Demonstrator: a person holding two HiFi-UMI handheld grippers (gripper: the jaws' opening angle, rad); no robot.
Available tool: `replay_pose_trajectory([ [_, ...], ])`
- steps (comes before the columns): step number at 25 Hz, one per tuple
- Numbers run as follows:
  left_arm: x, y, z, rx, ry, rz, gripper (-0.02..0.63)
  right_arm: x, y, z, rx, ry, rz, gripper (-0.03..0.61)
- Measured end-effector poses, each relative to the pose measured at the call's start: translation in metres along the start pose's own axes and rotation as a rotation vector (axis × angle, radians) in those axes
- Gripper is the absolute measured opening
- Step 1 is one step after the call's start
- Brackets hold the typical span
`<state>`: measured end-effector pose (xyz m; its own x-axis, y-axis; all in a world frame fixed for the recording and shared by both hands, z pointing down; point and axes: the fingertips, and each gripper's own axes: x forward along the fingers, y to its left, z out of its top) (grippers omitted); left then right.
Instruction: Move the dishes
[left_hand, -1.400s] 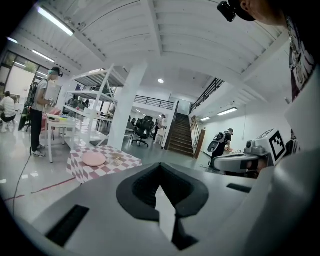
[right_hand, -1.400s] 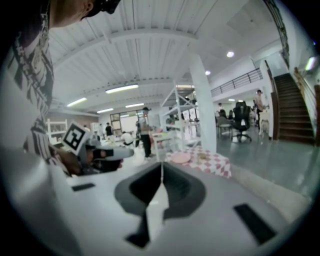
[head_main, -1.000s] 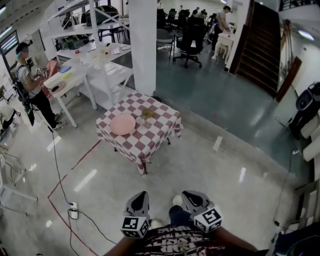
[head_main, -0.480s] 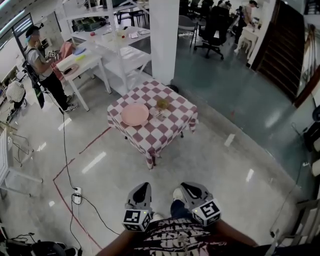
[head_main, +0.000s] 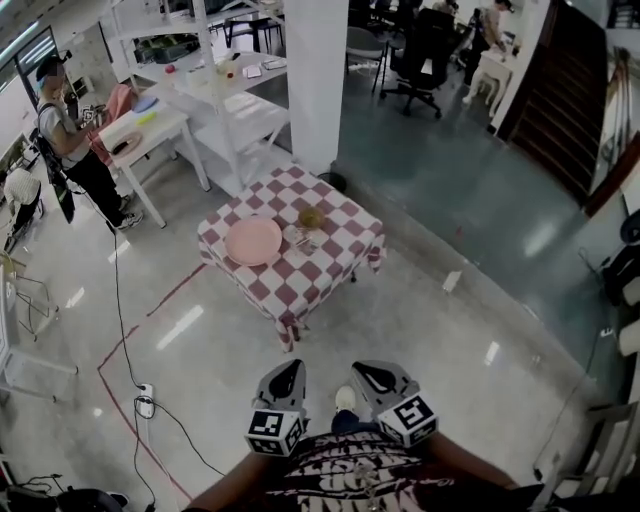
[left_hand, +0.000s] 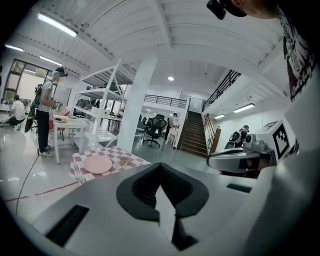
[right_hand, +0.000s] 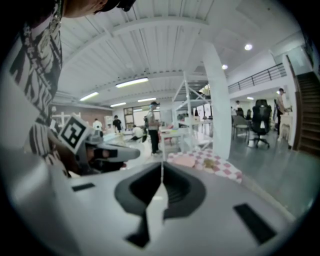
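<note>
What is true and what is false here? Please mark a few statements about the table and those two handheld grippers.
1. A pink plate lies on the checkered table. True.
2. The left gripper holds the plate. False: its jaws are shut on nothing, well short of the table.
3. The right gripper is shut and empty. True.
4. Only the plate is on the table. False: a small brownish item sits beside it.

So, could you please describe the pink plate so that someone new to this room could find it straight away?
In front of the big white pillar stands a small table under a red-and-white checked cloth. The pink plate lies on its left half in the head view, the only wide, flat, round thing there; the items beside it are small and not pink.
</note>
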<state>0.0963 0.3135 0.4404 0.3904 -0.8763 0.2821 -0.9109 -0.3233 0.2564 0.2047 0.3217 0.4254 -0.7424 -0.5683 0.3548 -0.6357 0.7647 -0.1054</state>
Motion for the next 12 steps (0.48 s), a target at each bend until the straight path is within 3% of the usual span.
replay_pose_trajectory([
  [5,0.023,-0.006,0.009,0.017,0.006,-0.006,0.029,0.005,-0.024,0.002,0.012,0.011,0.02,0.035],
  [12,0.04,0.01,0.023,0.019,-0.001,0.07,0.029,0.014,-0.065,0.005,0.056,0.02,-0.027,0.035],
])
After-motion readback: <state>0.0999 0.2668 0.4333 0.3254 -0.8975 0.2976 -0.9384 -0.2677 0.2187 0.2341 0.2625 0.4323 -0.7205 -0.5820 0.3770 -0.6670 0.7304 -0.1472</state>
